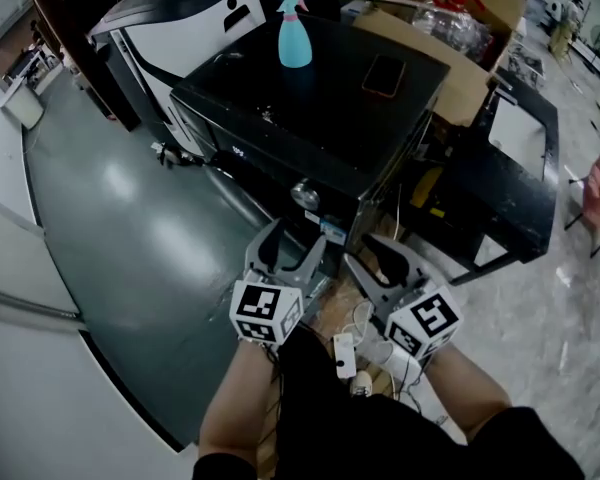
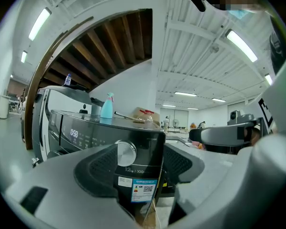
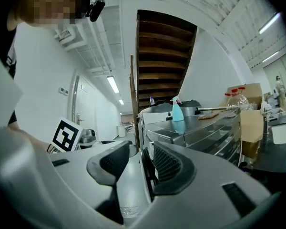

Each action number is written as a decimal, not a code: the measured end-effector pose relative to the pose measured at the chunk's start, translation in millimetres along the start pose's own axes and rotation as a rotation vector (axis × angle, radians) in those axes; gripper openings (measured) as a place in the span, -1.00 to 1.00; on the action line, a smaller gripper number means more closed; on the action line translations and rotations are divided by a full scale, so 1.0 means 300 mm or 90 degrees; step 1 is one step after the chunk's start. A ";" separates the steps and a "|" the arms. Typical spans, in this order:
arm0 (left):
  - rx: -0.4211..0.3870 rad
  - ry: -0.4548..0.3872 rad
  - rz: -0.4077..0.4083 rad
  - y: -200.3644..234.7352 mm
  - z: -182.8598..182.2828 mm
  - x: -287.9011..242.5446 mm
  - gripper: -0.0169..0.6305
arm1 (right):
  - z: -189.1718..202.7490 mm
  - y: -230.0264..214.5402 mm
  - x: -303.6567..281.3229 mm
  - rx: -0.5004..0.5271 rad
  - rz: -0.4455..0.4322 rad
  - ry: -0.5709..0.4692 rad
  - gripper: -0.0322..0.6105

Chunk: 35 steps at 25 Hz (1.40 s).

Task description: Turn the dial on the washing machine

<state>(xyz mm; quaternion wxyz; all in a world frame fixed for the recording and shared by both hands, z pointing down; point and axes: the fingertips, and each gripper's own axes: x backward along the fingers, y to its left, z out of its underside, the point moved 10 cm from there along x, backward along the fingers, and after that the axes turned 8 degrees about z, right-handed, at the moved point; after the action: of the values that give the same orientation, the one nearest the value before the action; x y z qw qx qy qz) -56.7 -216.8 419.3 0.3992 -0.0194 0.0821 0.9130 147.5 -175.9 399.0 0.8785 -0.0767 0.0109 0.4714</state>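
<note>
Your left gripper [image 1: 292,242] hangs just below the washing machine's [image 1: 310,118] front corner, its jaws released and empty. The silver dial [image 2: 126,153] on that corner shows between them, untouched. Your right gripper [image 1: 382,260], beside the same corner, also has its jaws spread on nothing.

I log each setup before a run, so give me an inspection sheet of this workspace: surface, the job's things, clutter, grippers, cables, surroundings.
Surface: washing machine top, black, mostly bare.
Job's things: silver dial at the front panel's corner, nothing touching it.
Clutter: teal spray bottle upright and a phone lying flat, both on the machine top.
Grippers: left gripper open, aimed at the dial but short of it; right gripper open and empty, beside the left.
Cables: white cables loose on the floor below the grippers.
Surroundings: cardboard box, black table, grey floor.
</note>
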 end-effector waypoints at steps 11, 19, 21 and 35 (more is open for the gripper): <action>0.010 0.010 0.044 0.172 0.074 -0.135 -0.05 | 0.059 -0.014 -0.108 0.002 0.042 0.012 -0.41; 0.006 0.011 0.063 0.196 0.083 -0.185 -0.05 | 0.078 -0.005 -0.123 0.005 0.047 0.011 -0.42; 0.006 0.011 0.063 0.199 0.089 -0.192 -0.05 | 0.085 -0.002 -0.121 0.004 0.050 0.013 -0.42; -0.163 0.039 0.032 0.184 0.093 -0.207 -0.12 | 0.125 -0.017 -0.130 -0.004 0.050 0.031 -0.46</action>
<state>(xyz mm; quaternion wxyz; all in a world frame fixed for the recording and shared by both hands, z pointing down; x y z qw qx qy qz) -54.0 -294.1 460.5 0.3678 -0.0962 -0.0223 0.9247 128.1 -205.5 440.4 0.8586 -0.0906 0.0337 0.5035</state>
